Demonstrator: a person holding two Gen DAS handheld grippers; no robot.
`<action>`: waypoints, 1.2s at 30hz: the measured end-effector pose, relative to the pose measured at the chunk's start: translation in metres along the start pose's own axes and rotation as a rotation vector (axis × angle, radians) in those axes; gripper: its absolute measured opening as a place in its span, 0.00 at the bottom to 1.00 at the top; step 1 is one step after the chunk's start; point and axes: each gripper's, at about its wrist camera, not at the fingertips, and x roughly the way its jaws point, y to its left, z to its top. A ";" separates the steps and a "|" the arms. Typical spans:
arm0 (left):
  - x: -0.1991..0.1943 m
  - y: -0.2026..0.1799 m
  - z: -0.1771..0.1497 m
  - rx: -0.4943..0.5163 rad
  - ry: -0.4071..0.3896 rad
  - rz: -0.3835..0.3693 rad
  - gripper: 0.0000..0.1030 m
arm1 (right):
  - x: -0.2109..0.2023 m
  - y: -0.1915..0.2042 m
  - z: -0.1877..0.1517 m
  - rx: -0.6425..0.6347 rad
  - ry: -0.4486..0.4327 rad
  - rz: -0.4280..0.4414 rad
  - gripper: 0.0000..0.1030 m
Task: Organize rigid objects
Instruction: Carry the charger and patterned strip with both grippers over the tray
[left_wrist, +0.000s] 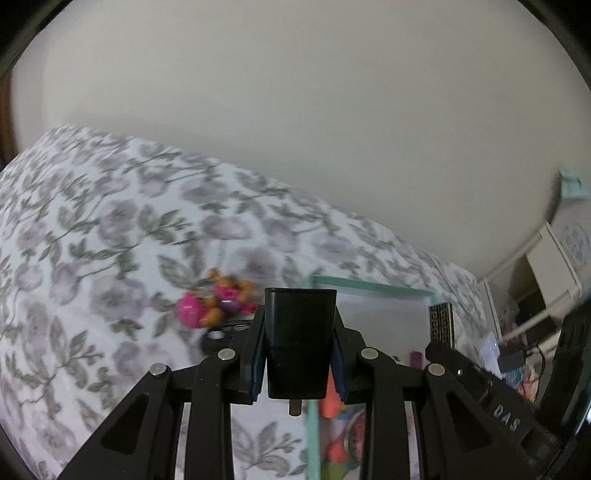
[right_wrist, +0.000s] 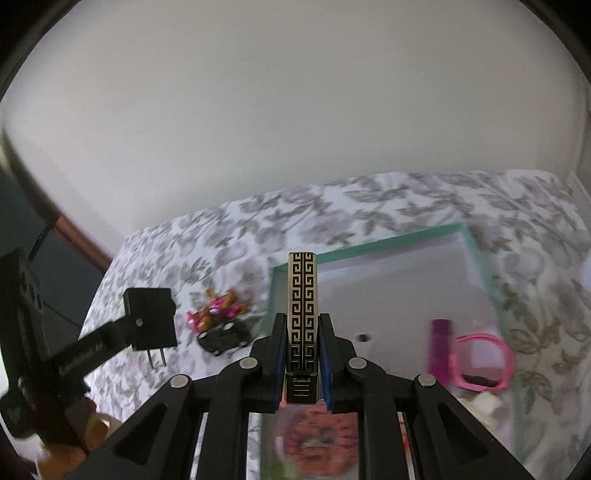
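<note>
My left gripper is shut on a black plug adapter and holds it above the bed; the adapter also shows in the right wrist view, its two prongs pointing down. My right gripper is shut on a long gold-and-black patterned lighter, held over the near left corner of a white box with a teal rim. The lighter's tip also shows in the left wrist view. The teal-rimmed box lies just right of the left gripper.
A pink and orange toy and a black toy car lie on the floral bedspread left of the box. Inside the box lie a purple stick, a pink watch and an orange round item. A pale wall stands behind.
</note>
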 end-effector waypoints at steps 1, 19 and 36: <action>0.004 -0.007 -0.003 0.021 0.002 -0.009 0.30 | -0.002 -0.004 0.001 0.002 -0.006 -0.022 0.16; 0.060 -0.049 -0.042 0.183 0.085 -0.008 0.30 | 0.010 -0.064 -0.009 0.027 0.051 -0.206 0.16; 0.077 -0.049 -0.056 0.222 0.142 0.043 0.30 | 0.048 -0.068 -0.031 0.011 0.155 -0.225 0.16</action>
